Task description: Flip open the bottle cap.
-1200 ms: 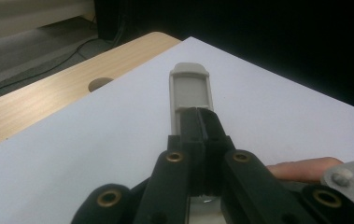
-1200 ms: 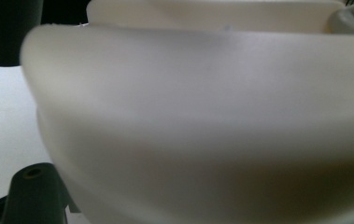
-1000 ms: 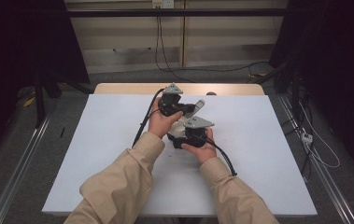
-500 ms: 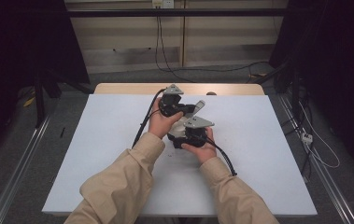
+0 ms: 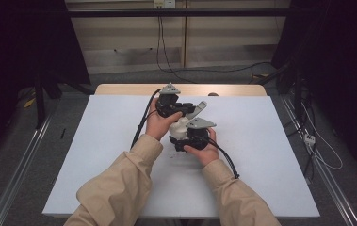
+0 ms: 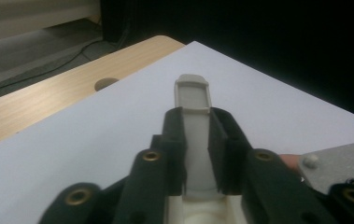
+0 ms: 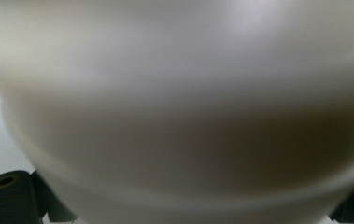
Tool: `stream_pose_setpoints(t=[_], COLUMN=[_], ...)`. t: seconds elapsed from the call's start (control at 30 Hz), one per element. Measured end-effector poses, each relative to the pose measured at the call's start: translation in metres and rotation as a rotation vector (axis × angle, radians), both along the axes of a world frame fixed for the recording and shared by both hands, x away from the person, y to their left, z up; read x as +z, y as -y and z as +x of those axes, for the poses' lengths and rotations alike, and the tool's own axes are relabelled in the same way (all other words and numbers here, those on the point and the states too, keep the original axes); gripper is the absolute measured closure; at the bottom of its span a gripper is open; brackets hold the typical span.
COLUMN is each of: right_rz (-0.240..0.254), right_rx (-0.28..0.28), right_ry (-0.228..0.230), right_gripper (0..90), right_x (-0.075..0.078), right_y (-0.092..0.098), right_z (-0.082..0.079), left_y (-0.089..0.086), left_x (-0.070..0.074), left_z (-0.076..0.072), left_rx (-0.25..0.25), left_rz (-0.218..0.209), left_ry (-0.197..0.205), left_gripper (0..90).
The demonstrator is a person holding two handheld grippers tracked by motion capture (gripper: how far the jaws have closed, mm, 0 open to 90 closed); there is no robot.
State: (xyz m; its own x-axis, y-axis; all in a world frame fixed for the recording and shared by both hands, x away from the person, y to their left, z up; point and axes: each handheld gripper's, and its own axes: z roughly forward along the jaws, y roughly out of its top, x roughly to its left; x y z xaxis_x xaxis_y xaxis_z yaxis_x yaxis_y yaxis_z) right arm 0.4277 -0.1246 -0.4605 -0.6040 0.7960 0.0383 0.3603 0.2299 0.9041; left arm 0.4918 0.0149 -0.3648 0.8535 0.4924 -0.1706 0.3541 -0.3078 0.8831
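I see a pale, off-white object with a grey flat handle [image 5: 196, 110] held between both grippers near the middle of the white bench [image 5: 96, 155], just past centre toward twelve o'clock. My left gripper [image 5: 182, 109] sits at about eleven o'clock of the object's body [image 5: 181, 126]. In the left gripper view its two black jaws flank the grey handle [image 6: 192, 100], which runs straight out between them and ends past their tips; these jaws have just been opening a little, yet the pads still lie against the handle's sides, so I read it as clenched on the handle. My right gripper [image 5: 185, 139] is at about five o'clock of the body, close beside it. In the right gripper view the rounded pale body [image 7: 179, 107] is a close blur; its jaws have just been opening, and I cannot tell whether they grip. The person's beige sleeves [image 5: 119, 188] come in from six o'clock.
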Motion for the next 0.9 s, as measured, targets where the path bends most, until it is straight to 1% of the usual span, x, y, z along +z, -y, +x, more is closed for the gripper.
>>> stream_pose_setpoints(t=[0.07,0.1,0.13,0.17,0.2,0.3,0.33,0.37,0.4,0.47,0.5,0.6,0.63,0.7,0.77,0.87,0.9], right_rz=[-0.011,-0.017,-0.016,-0.015,-0.015,-0.020,-0.022,-0.024,-0.028,-0.029,-0.026,-0.021,-0.026,-0.017,-0.011,-0.017,-0.018], right_rx=[-0.001,-0.001,-0.004,-0.005,-0.005,-0.007,-0.007,-0.009,-0.007,0.000,0.003,0.000,-0.001,0.002,0.003,0.005,0.006], right_ry=[0.006,0.009,0.004,0.002,0.002,-0.007,-0.016,-0.020,-0.029,-0.021,-0.017,-0.027,-0.034,-0.034,-0.046,-0.059,-0.056], right_gripper=[8.9,8.6,8.1,8.0,8.0,7.8,7.6,7.4,7.3,7.6,7.2,7.2,7.1,7.2,7.2,7.3,7.3], right_x=[0.002,0.003,0.004,0.005,0.005,0.006,0.007,0.008,0.008,0.008,0.008,0.006,0.007,0.007,0.008,0.007,0.008], right_y=[0.000,0.000,0.001,0.002,0.002,0.004,0.004,0.005,0.005,0.008,0.010,0.015,0.017,0.021,0.025,0.031,0.033], right_z=[-0.001,-0.002,-0.003,-0.003,-0.003,-0.005,-0.006,-0.007,-0.008,-0.012,-0.013,-0.019,-0.020,-0.024,-0.028,-0.035,-0.037], left_y=[-0.003,-0.003,-0.006,-0.006,-0.007,-0.012,-0.014,-0.017,-0.020,-0.026,-0.029,-0.037,-0.040,-0.044,-0.048,-0.055,-0.058], left_x=[0.002,0.002,0.004,0.004,0.005,0.006,0.005,0.004,0.003,0.002,0.001,-0.001,-0.001,-0.003,-0.005,-0.008,-0.009], left_z=[-0.001,-0.002,-0.003,-0.003,-0.004,-0.008,-0.009,-0.010,-0.011,-0.014,-0.016,-0.022,-0.024,-0.028,-0.033,-0.040,-0.043], left_rx=[-0.003,-0.001,0.006,0.006,0.017,0.045,0.053,0.052,0.054,0.054,0.054,0.060,0.061,0.058,0.046,0.034,0.035], left_rz=[-0.004,-0.007,0.002,0.002,0.004,0.023,0.022,0.025,0.023,0.026,0.033,0.032,0.033,0.038,0.035,0.023,0.019], left_ry=[-0.008,-0.011,-0.014,-0.014,-0.018,-0.012,-0.015,-0.029,-0.041,-0.038,-0.036,-0.038,-0.036,-0.035,-0.038,-0.029,-0.029], left_gripper=[69.0,63.7,56.5,52.3,52.3,38.8,32.9,27.9,25.6,21.2,20.7,15.1,14.8,12.6,9.4,7.6,6.5])
